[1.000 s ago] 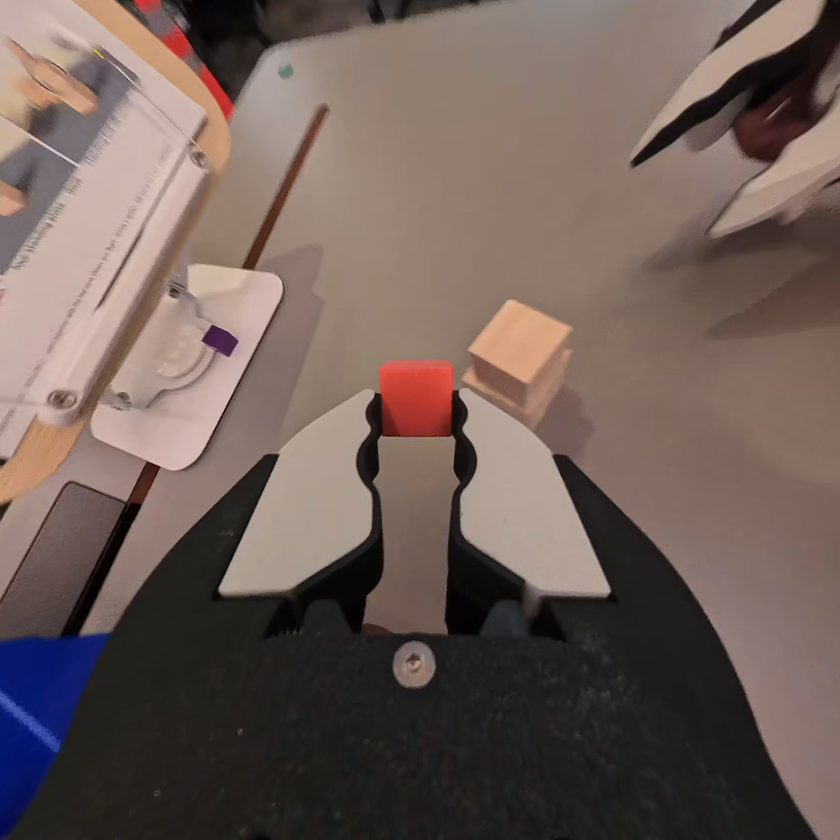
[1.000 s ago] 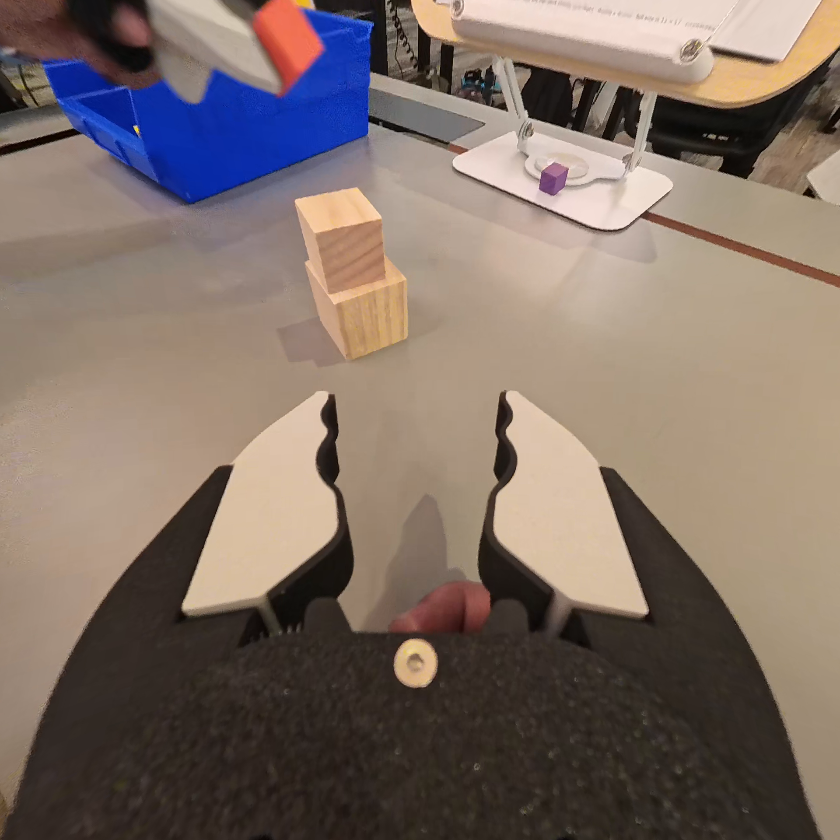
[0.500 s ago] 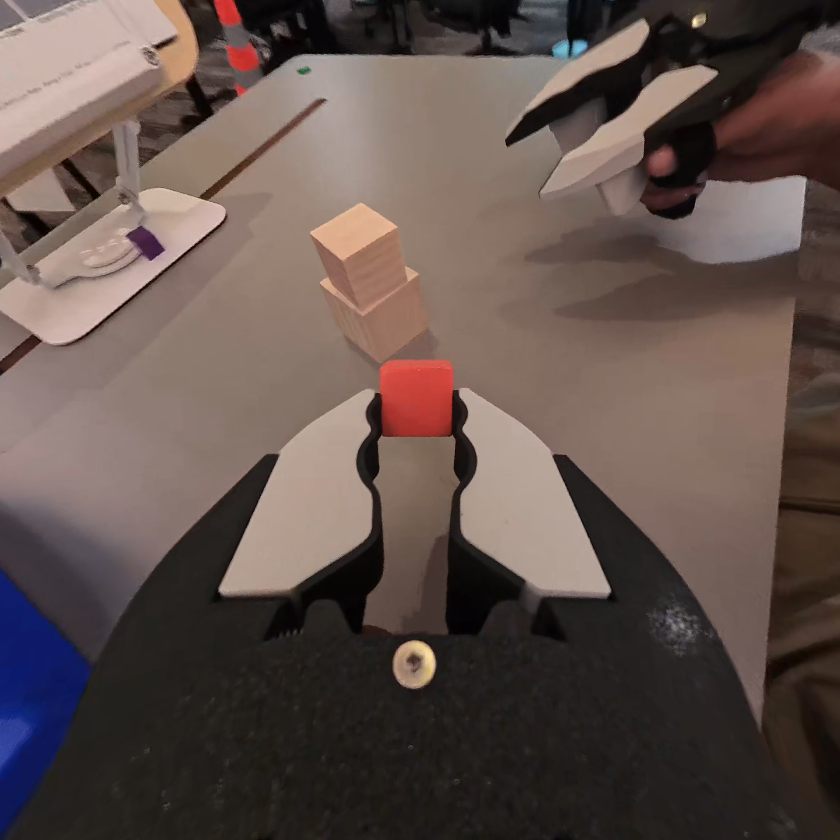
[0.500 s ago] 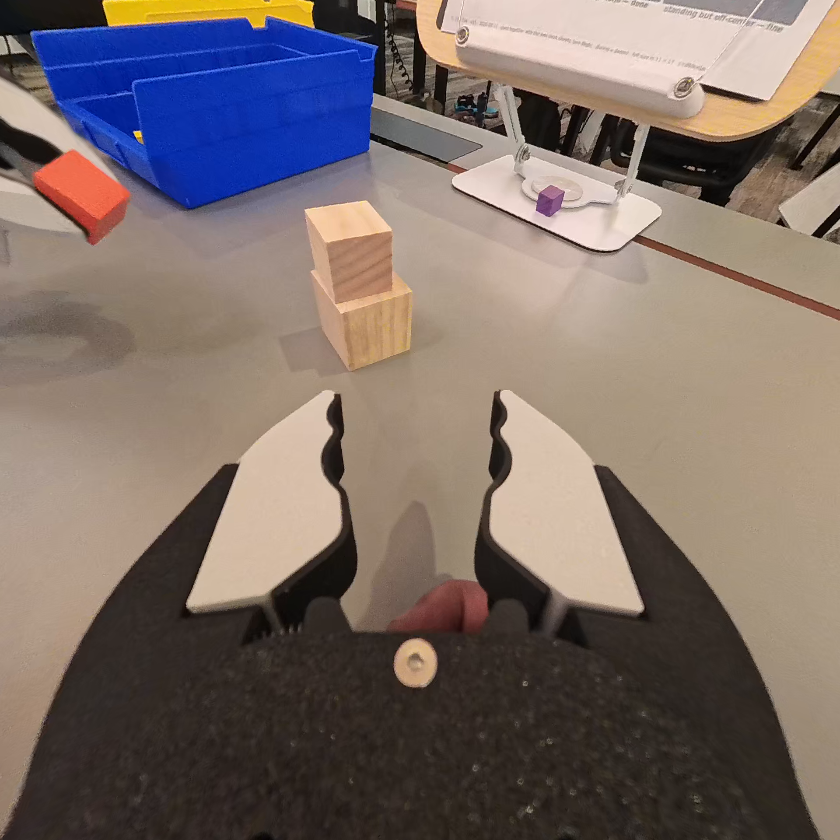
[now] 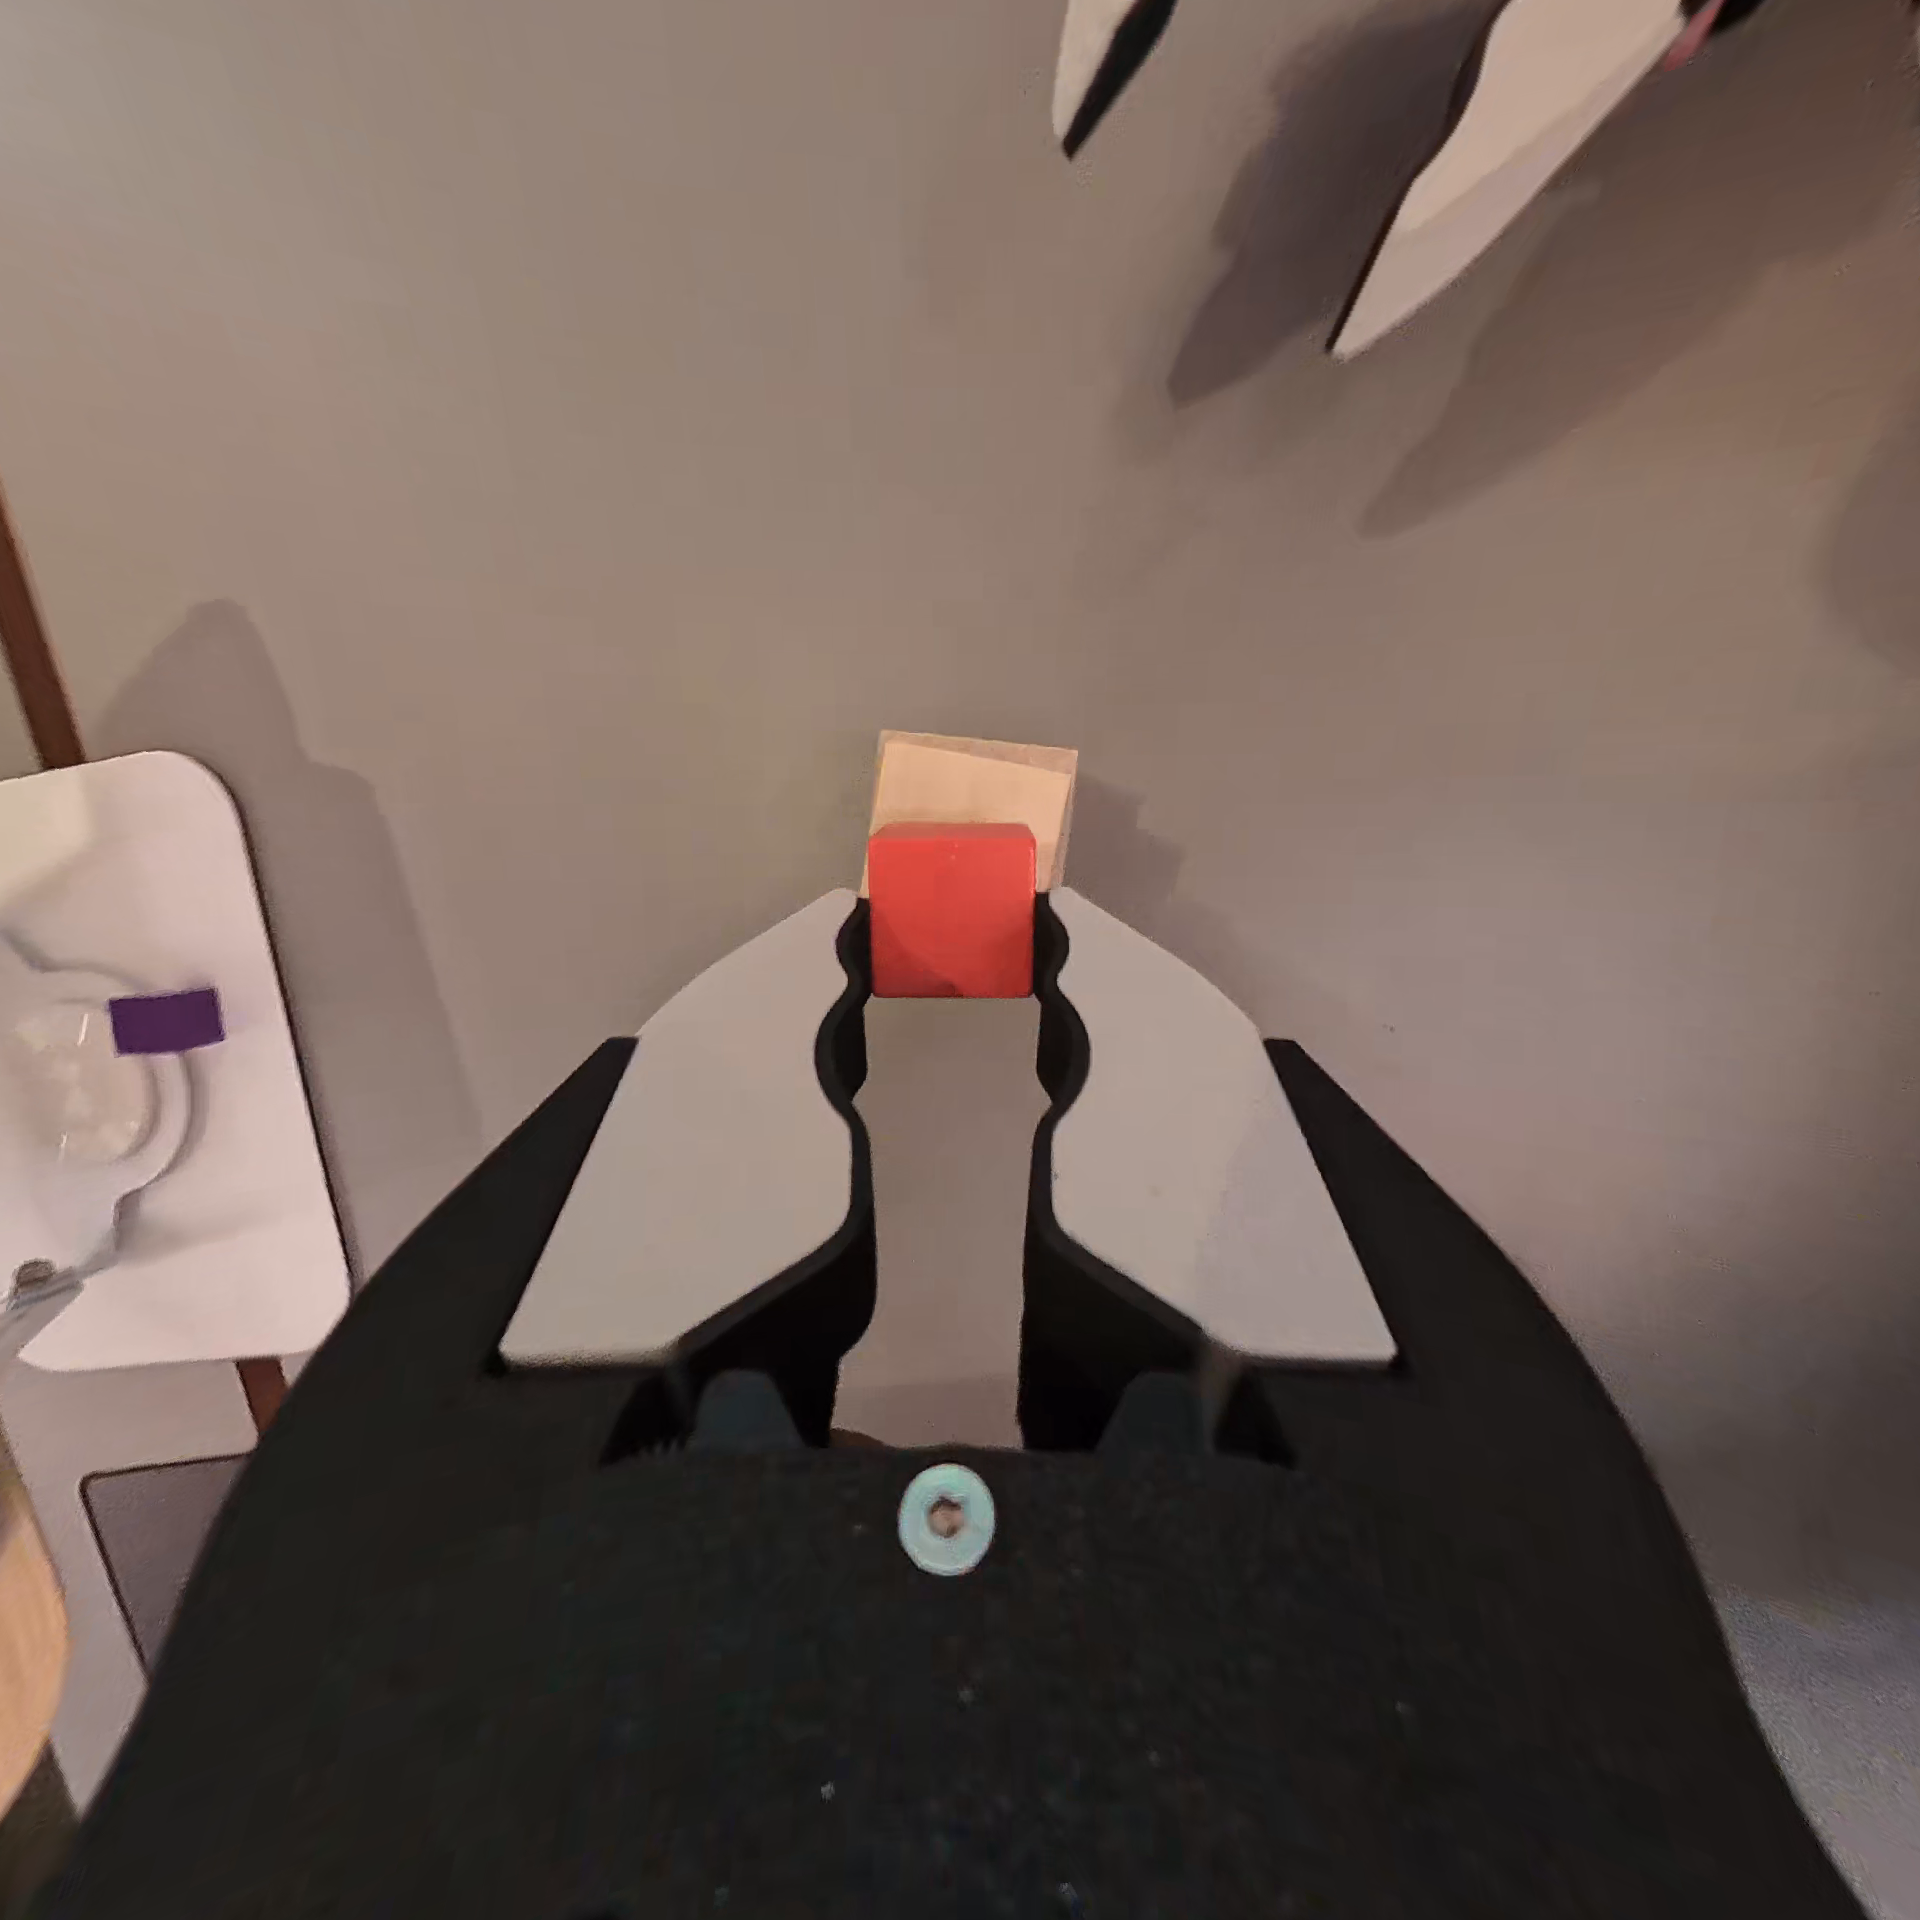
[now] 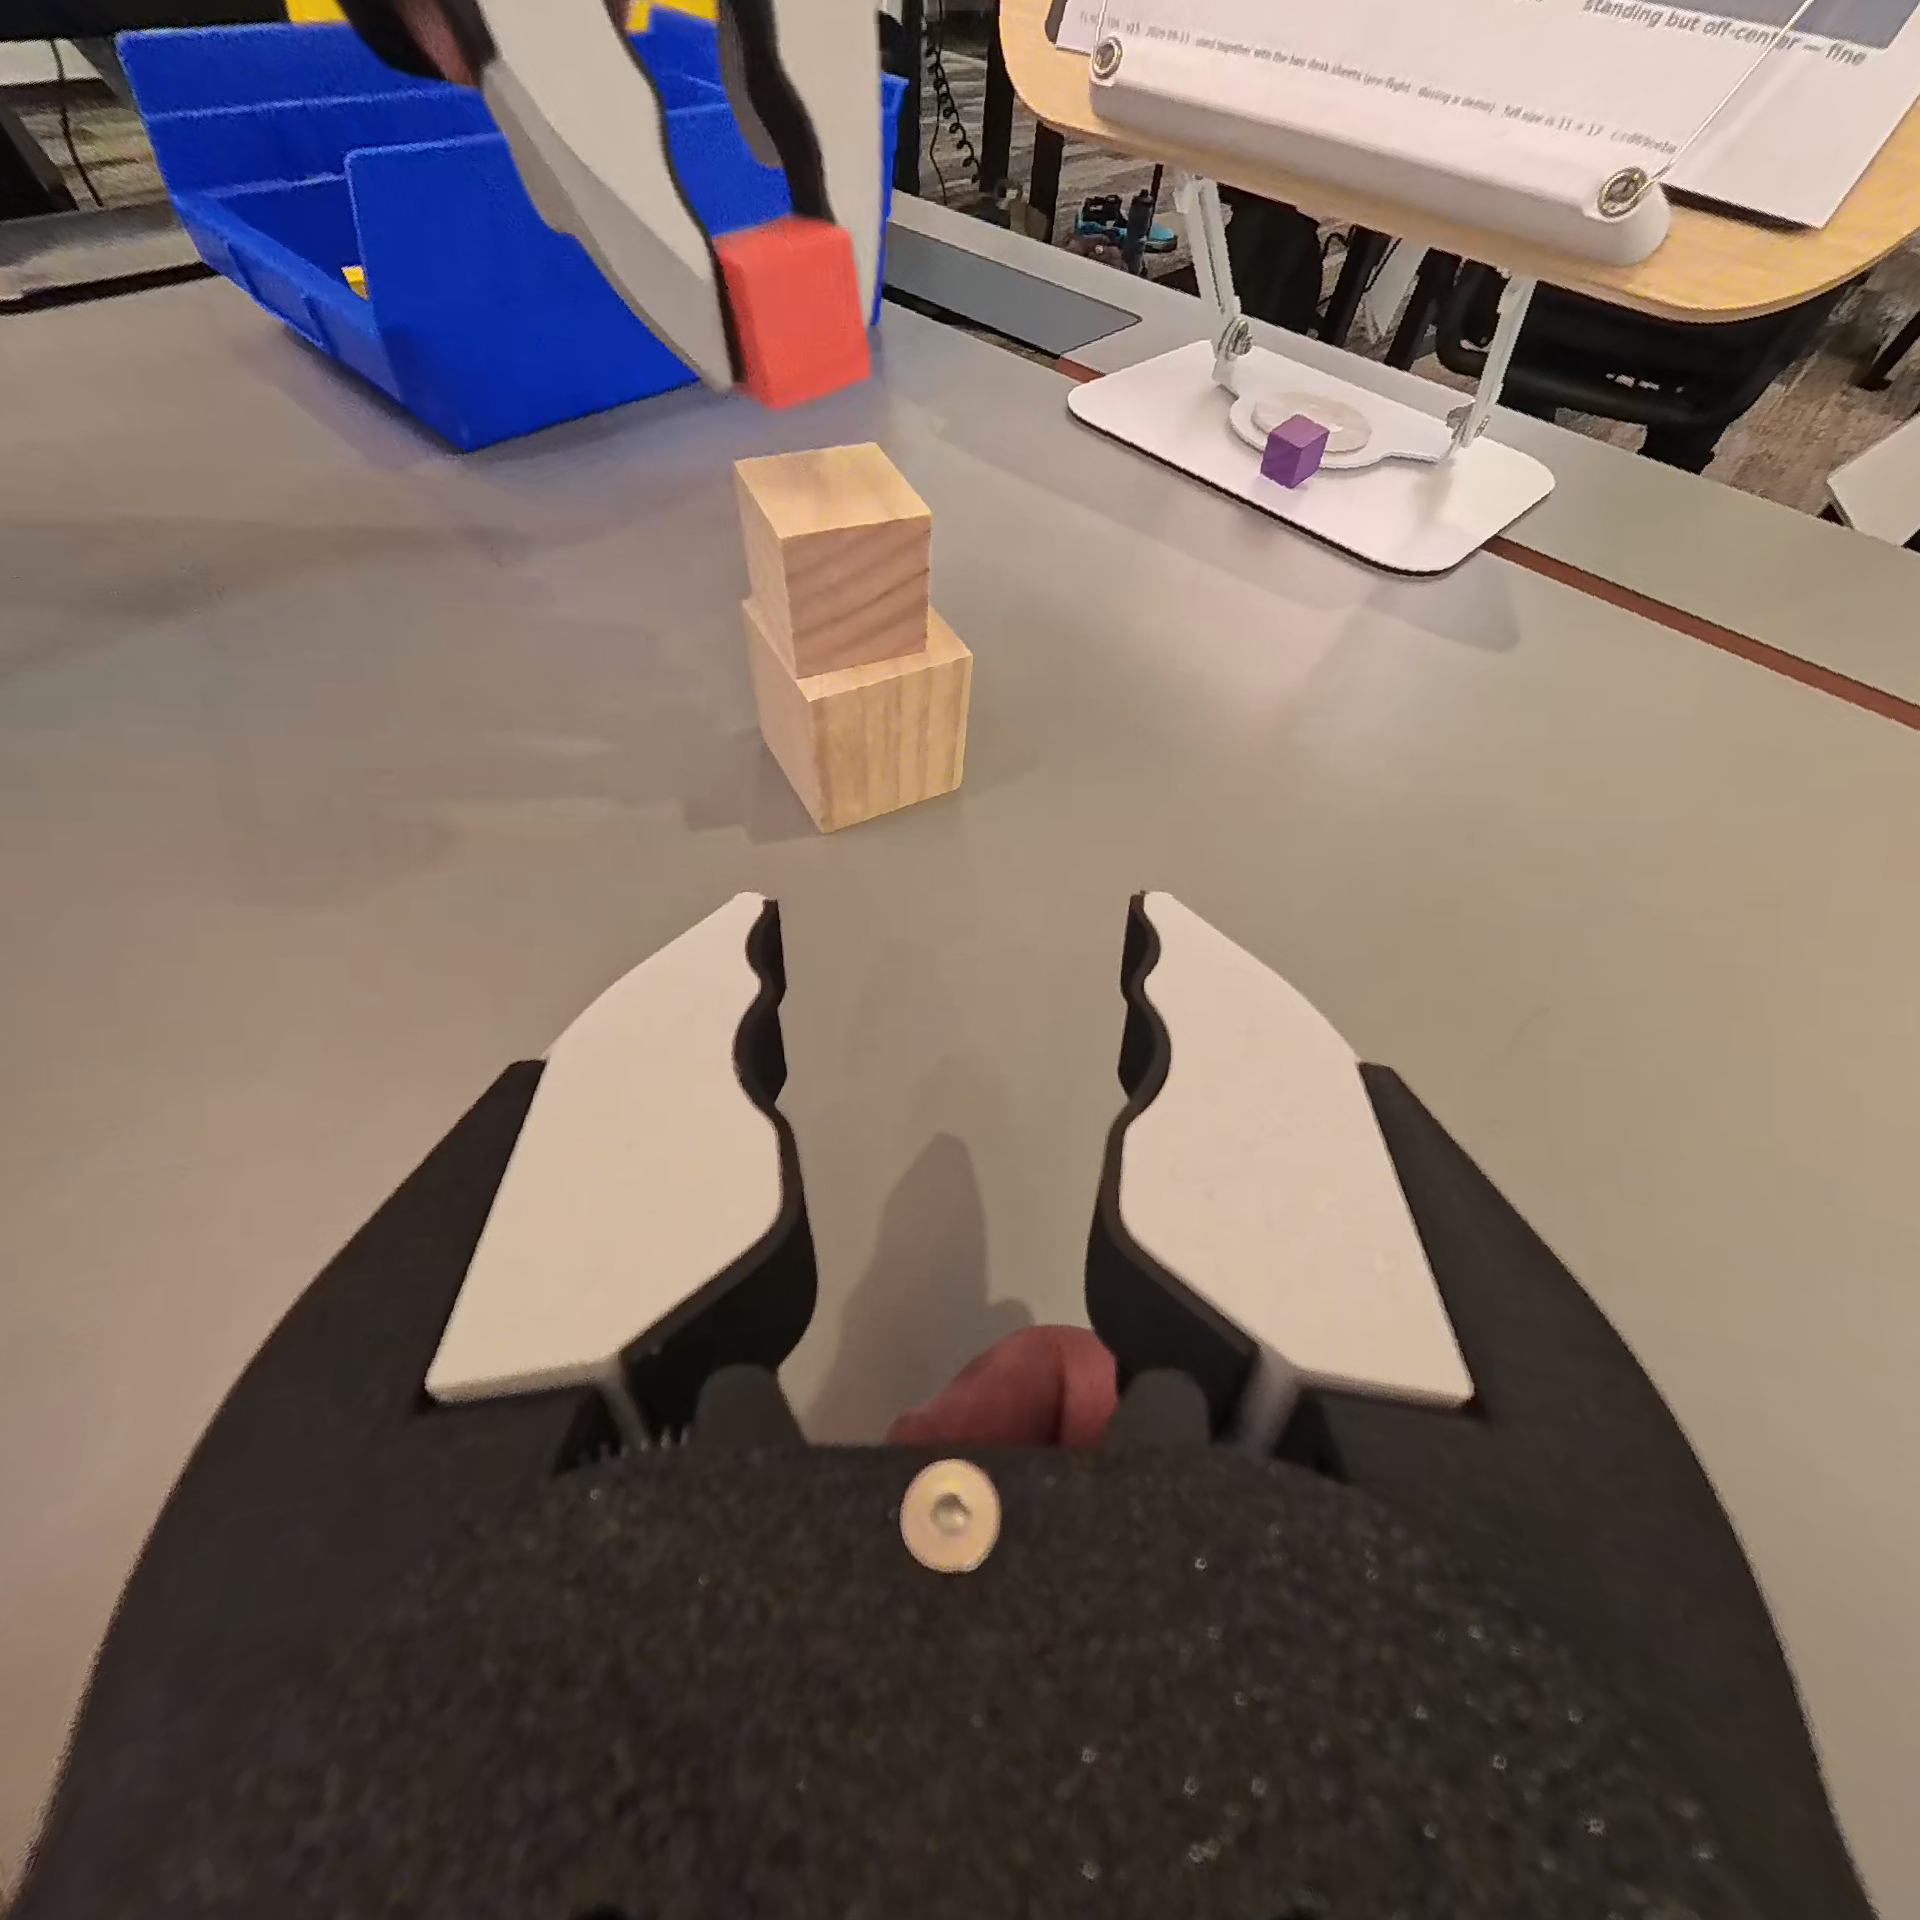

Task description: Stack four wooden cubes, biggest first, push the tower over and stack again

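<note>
1. Fingers of the left gripper (image 5: 953,914) are clamped on a red cube (image 5: 952,910), held just above the tower, not touching it.
2. Tower: a smaller wooden cube (image 6: 836,556) sits slightly askew on a bigger wooden cube (image 6: 862,717) on the grey table (image 6: 1455,831).
3. Right gripper (image 6: 951,904) hovers near the tower, fingers apart, holding nothing.
4. Far right, a purple cube (image 6: 1294,449) rests on a white stand base (image 6: 1455,509).
</note>
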{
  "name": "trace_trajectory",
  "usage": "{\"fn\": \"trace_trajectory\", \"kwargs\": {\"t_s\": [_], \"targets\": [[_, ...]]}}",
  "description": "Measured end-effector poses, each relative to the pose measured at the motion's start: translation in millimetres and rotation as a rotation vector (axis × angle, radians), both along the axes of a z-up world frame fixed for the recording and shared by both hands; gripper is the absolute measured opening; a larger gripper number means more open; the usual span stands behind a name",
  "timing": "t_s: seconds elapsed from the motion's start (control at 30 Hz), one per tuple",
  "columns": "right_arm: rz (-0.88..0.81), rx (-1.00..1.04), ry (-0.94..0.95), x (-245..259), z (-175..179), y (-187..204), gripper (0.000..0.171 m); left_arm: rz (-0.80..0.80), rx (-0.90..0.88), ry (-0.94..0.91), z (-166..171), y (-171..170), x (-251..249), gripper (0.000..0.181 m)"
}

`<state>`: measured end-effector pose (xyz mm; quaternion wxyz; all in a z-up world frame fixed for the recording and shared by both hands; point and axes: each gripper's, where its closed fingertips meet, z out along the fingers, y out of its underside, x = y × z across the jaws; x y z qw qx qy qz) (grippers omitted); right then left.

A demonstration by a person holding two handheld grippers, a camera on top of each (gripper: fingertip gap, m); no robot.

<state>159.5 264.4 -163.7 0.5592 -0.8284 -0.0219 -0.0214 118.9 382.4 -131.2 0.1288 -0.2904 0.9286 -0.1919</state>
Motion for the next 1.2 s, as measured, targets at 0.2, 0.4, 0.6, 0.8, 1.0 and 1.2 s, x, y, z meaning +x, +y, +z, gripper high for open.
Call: {"fn": "trace_trajectory", "kwargs": {"t_s": [0.2, 0.4, 0.6, 0.8, 1.0, 1.2], "targets": [[0.017, -0.012, -0.004, -5, -3, 2, 0.063, -0.076, 0.045, 0.108, -15, 0, 9, 0.029], [0.016, -0.022, 0.005, -3, -7, 2, 0.063, -0.123, 0.035, 0.13, -19, -2, 9, 0.029], [0.008, -0.028, 0.01, 1, -9, 1, 0.063, -0.131, 0.01, 0.158, -20, -3, 7, 0.037], [-0.004, -0.025, 0.012, 5, -8, 0, 0.063, -0.083, 0.017, 0.167, -19, 1, 4, 0.067], [-0.059, -0.03, 0.014, 17, -6, -5, 0.062, 0.242, -0.27, -0.279, 44, 6, -3, 0.065], [-0.157, 0.002, 0.085, 37, -2, 7, 0.061, 0.94, -0.407, -0.79, 16, 55, -78, 0.062]]}}
